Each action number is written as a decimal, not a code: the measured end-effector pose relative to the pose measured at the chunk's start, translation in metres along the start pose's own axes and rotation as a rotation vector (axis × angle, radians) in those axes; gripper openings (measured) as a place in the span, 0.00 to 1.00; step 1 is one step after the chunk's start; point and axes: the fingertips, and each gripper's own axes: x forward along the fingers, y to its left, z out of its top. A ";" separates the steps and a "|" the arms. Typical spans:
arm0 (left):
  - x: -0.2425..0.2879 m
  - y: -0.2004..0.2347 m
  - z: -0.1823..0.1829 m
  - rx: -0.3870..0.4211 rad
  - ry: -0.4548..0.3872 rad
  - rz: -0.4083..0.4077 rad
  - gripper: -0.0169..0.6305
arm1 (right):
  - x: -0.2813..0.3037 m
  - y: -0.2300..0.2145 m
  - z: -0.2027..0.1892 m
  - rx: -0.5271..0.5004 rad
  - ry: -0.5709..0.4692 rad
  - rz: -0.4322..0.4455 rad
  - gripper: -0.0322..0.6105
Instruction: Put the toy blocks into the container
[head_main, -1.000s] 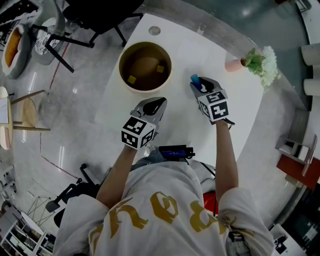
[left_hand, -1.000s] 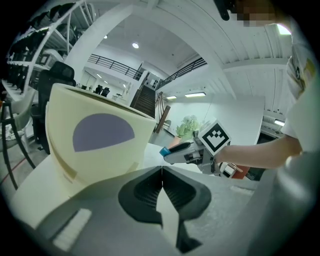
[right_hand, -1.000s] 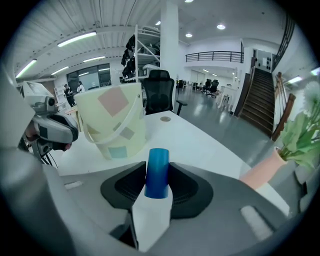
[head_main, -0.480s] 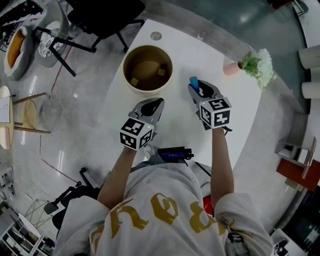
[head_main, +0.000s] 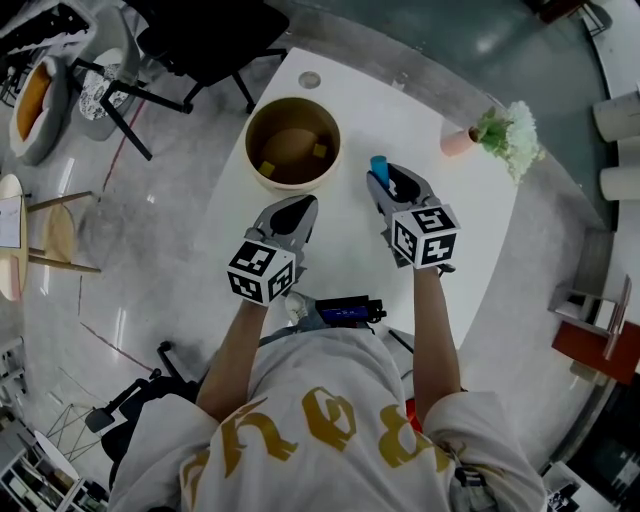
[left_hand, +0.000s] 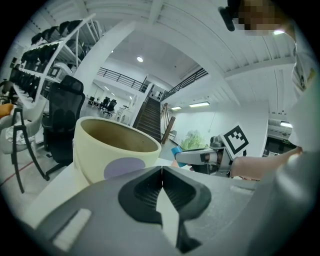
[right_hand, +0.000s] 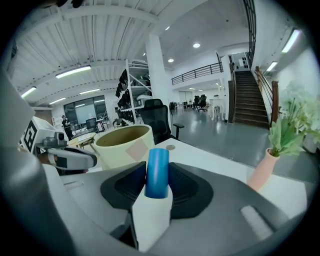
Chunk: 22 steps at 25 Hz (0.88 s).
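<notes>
Blue block (right_hand: 157, 171) stands clamped between the jaws of my right gripper (head_main: 383, 183); my left gripper (head_main: 298, 208) has jaws closed, empty.

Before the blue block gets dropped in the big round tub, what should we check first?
1. Grip: ok. The right gripper presses a pad on each side of the blue block.
2. Is the blue block above the container? Not ok. It hangs over the bare table, beside the rim.
3. Is the container open, with room? Ok. No lid, and only two small yellow blocks inside.
4. Is the left gripper out of the way? Ok. It is shut, empty, and on the near side of the container, not over its mouth.
5. Is the way across clear? Ok. Nothing stands between the blue block and the rim.
</notes>
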 end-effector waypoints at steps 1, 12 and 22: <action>0.000 0.000 0.001 0.002 -0.002 -0.001 0.04 | -0.001 0.002 0.003 0.002 -0.009 0.003 0.32; -0.006 -0.005 0.022 0.015 -0.056 0.004 0.04 | -0.007 0.024 0.032 0.026 -0.088 0.049 0.32; -0.026 0.010 0.041 -0.047 -0.111 0.034 0.04 | -0.009 0.041 0.051 0.051 -0.137 0.078 0.32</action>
